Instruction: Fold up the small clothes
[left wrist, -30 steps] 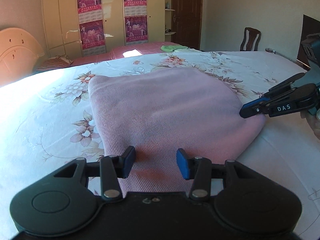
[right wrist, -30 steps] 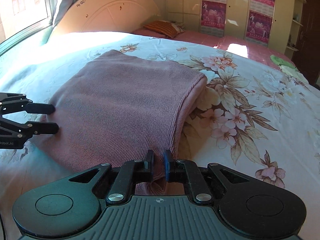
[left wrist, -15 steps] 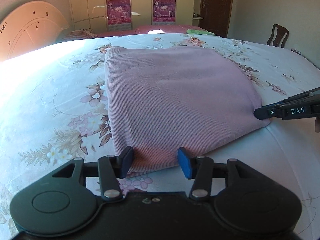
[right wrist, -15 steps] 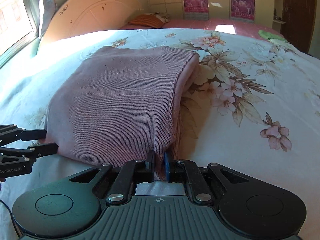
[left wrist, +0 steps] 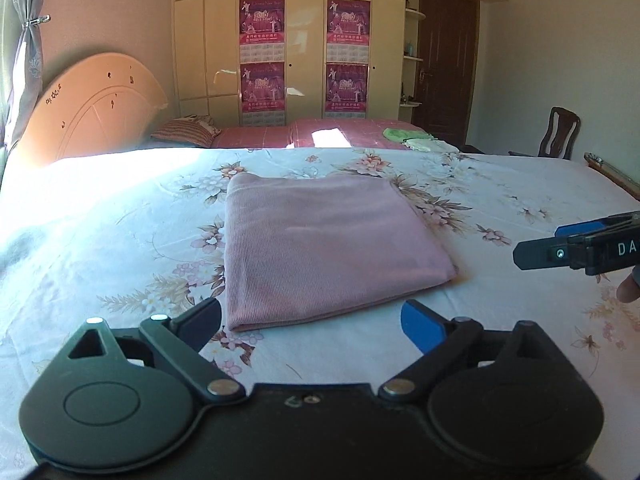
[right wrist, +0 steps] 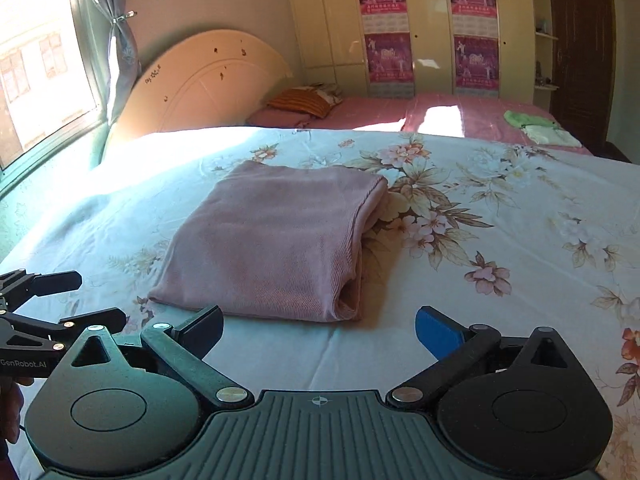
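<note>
A pink knit garment (left wrist: 324, 248) lies folded into a flat rectangle on the floral bedsheet (left wrist: 120, 232); it also shows in the right wrist view (right wrist: 276, 240). My left gripper (left wrist: 312, 320) is open and empty, just short of the garment's near edge. My right gripper (right wrist: 320, 328) is open and empty, just short of the garment's near right corner. The right gripper also shows at the right edge of the left wrist view (left wrist: 536, 244). The left gripper shows at the left edge of the right wrist view (right wrist: 96, 300).
A curved headboard (right wrist: 200, 84) stands at the left. A second bed with a pink cover (right wrist: 440, 116) lies behind, with a striped pillow (right wrist: 300, 102) and green cloths (right wrist: 536, 124). A wardrobe with posters (left wrist: 304, 56), a dark door (left wrist: 444, 64) and a chair (left wrist: 560, 132) stand beyond.
My right gripper has let go of the garment's corner and opened wide. Both grippers have pulled back and up from the garment, and the left jaws have opened wider.
</note>
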`<state>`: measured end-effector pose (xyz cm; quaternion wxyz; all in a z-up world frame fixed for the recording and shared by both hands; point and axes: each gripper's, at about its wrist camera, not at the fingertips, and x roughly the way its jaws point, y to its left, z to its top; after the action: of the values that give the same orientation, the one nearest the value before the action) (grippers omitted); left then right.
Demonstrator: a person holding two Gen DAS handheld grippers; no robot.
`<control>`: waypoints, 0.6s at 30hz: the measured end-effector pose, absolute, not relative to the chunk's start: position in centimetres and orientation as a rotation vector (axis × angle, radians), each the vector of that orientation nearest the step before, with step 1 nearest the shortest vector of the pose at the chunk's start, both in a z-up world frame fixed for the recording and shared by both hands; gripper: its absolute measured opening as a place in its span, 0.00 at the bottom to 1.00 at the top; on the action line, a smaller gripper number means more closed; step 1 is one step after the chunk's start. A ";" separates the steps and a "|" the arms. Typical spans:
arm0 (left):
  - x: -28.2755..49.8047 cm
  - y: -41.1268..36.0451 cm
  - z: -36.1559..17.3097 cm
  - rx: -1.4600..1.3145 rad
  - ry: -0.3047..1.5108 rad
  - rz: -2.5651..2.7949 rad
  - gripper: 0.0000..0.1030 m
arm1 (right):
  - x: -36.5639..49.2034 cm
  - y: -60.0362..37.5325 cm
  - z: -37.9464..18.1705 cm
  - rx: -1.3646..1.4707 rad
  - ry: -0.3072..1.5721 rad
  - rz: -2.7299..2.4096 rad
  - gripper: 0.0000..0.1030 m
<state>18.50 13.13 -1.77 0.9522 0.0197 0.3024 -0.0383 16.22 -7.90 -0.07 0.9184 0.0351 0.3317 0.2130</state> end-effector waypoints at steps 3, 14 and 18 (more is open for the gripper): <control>16.5 12.4 -0.6 0.028 0.594 -0.080 0.93 | 13.4 -8.3 1.2 0.084 0.649 0.420 0.99; 7.0 11.1 4.2 -0.014 0.524 -0.068 0.96 | 2.7 -9.1 5.6 0.054 0.577 0.347 0.99; 3.7 10.7 6.0 -0.023 0.490 -0.059 0.98 | -0.7 -9.2 7.1 0.094 0.562 0.348 0.99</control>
<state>3.70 10.67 6.01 0.9696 -0.0115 0.2426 -0.0291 -0.71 -9.17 7.06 0.9448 0.0461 0.2756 0.1710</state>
